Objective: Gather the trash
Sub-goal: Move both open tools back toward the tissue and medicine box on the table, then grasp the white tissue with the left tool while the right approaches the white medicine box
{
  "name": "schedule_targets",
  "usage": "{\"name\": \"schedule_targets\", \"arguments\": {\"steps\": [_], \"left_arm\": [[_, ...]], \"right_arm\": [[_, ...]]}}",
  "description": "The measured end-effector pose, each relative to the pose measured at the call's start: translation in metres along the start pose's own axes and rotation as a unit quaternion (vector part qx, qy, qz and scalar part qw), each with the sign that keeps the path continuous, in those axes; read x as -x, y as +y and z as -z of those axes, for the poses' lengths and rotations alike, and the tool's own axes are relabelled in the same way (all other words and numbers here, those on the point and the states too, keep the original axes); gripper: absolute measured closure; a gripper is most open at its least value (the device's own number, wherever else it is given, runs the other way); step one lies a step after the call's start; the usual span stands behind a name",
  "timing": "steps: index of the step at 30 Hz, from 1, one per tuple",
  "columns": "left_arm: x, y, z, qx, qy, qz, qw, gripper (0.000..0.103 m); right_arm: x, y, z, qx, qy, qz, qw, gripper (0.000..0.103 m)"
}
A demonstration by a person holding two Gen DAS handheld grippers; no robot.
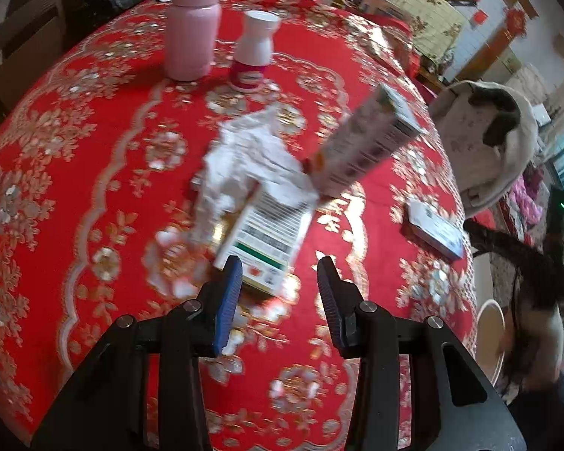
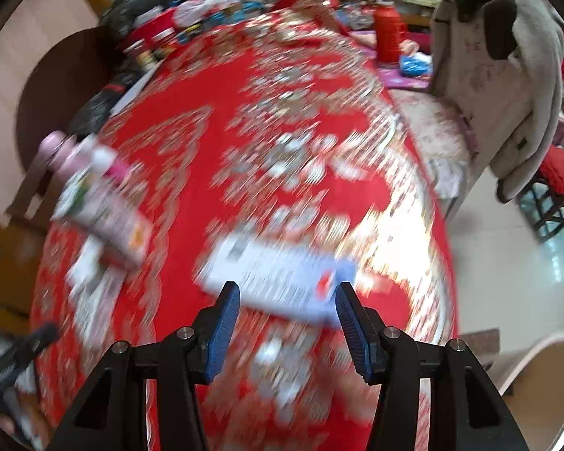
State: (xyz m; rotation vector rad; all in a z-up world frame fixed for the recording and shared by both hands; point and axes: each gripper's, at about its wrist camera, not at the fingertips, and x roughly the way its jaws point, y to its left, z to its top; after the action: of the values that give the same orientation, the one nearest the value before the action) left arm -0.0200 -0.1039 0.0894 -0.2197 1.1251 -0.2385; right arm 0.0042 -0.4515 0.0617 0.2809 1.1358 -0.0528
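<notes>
The left gripper (image 1: 280, 276) is open, its blue fingers spread over the red tablecloth (image 1: 94, 195). A flat white box (image 1: 265, 240) lies just ahead of them, with its near end by the left finger. A crumpled tissue (image 1: 248, 158) rests on its far end, and a long box (image 1: 364, 146) leans there too. The right gripper (image 2: 287, 300) is open as well. A blurry blue and white box (image 2: 278, 278) lies just past its tips.
</notes>
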Motion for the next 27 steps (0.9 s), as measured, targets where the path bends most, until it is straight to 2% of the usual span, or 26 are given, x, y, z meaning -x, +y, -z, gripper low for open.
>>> {"name": "schedule_targets", "arguments": {"steps": [4, 9, 13, 16, 18, 20, 24, 27], "left_arm": [[-0.002, 0.016, -0.007, 0.004, 0.004, -0.009, 0.9999, 0.063], [-0.013, 0.036, -0.021, 0.02, 0.013, -0.009, 0.9997, 0.063], [-0.019, 0.04, -0.042, 0.033, 0.008, 0.005, 0.9994, 0.062], [-0.027, 0.039, -0.058, 0.039, 0.006, 0.019, 0.9991, 0.049], [-0.036, 0.036, -0.068, 0.031, 0.012, 0.023, 0.9992, 0.049], [-0.045, 0.032, -0.075, 0.023, 0.017, 0.02, 0.9994, 0.049], [-0.07, 0.03, -0.089, 0.018, 0.036, 0.014, 0.9991, 0.049], [-0.083, 0.031, -0.096, 0.02, 0.04, 0.004, 0.999, 0.048]], "right_arm": [[-0.035, -0.017, -0.019, -0.001, 0.026, 0.06, 0.998, 0.052], [-0.037, -0.011, -0.002, 0.036, 0.058, 0.052, 0.996, 0.052], [-0.021, 0.008, 0.029, 0.052, 0.079, 0.011, 0.996, 0.052], [-0.008, 0.016, 0.049, 0.041, 0.073, -0.013, 0.996, 0.052], [-0.002, 0.021, 0.058, 0.026, 0.068, -0.041, 0.997, 0.051], [0.003, 0.025, 0.063, 0.015, 0.064, -0.056, 0.996, 0.043], [0.01, 0.038, 0.065, -0.002, 0.039, -0.084, 0.996, 0.041], [0.007, 0.049, 0.065, 0.002, 0.029, -0.085, 0.996, 0.039]]}}
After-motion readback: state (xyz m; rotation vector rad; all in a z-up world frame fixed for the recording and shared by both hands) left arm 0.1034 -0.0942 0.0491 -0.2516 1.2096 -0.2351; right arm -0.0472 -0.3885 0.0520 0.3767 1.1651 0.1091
